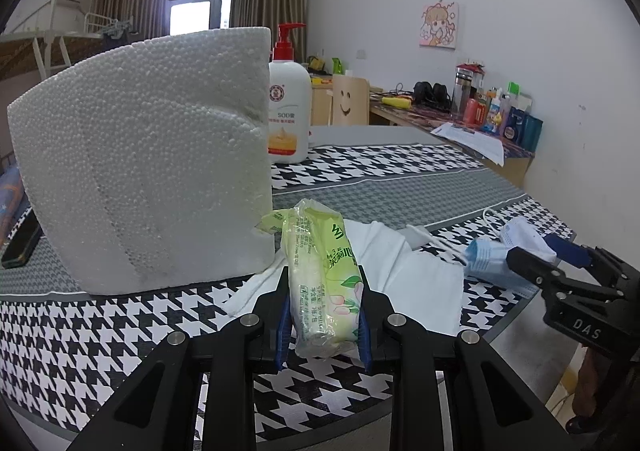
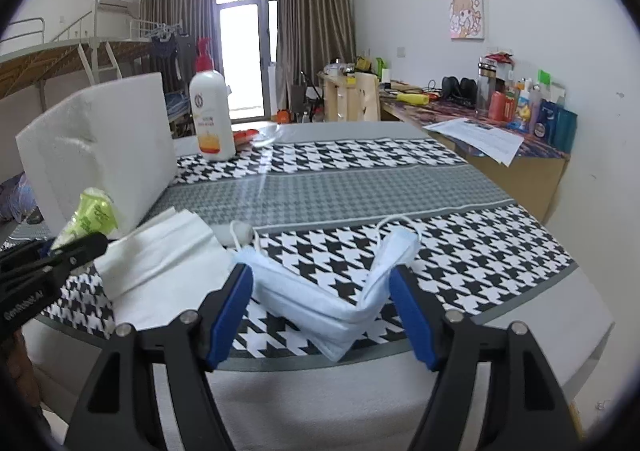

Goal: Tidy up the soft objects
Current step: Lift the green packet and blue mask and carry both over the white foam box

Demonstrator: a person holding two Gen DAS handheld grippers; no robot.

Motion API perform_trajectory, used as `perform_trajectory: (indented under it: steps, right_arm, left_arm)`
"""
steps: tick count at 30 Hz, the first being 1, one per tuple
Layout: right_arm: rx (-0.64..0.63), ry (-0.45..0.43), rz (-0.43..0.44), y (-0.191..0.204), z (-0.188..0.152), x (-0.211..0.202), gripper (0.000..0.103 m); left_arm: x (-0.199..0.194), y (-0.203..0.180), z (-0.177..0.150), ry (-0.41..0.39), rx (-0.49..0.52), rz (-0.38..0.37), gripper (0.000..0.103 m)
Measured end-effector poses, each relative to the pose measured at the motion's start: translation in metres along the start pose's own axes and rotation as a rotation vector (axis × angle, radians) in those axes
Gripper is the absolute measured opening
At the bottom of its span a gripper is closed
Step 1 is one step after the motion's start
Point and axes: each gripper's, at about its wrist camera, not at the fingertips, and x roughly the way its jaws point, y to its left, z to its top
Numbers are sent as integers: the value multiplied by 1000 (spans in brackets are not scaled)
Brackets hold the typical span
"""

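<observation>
Nearest in the left wrist view, left gripper (image 1: 323, 315) clamped on a green and yellow plastic pack of tissues (image 1: 324, 283), blue pads pressed against both long sides, pack standing on end and tilted slightly, its crimped top leaning toward the big white polystyrene foam block (image 1: 148, 155). Nearest in the right wrist view, right gripper (image 2: 322, 313) spread wide, blue-padded fingers either side of a pale blue disposable face mask (image 2: 332, 291) bent into a V, neither pad visibly pressing it; mask lying close to the near edge of the table with the black-and-white houndstooth cloth (image 2: 460, 251), one fold overhanging toward the grey border. Just left of the mask, a folded white cloth (image 2: 160, 271) reaching almost to that same edge and running under the held pack. Behind cloth and mask, a small white charger plug with cable (image 2: 238, 231), touching the mask's far end. Beyond that, a broad grey band and a second houndstooth band of bare cloth, open across to the right edge. Far left, foam block upright, its near corner just beside the tissue pack; a dark phone (image 1: 20, 247) flat beside the block's left side. Behind the block, a white lotion bottle with red pump (image 1: 289, 107) standing upright. Past the far right corner, a cluttered desk (image 2: 500, 155) with papers and bottles against the wall.
</observation>
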Motion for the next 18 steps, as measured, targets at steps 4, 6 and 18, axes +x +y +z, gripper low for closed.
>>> perform_trajectory:
  steps: [4, 6, 18]
  right_arm:
    - [11, 16, -1, -2, 1, 7, 75]
    - [10, 23, -5, -2, 1, 10, 75]
    - [100, 62, 35, -15, -1, 19, 26]
  left_arm:
    - [4, -2, 0, 2, 8, -3, 28]
    - [5, -2, -1, 6, 9, -6, 28]
    - [8, -5, -2, 3, 18, -6, 28]
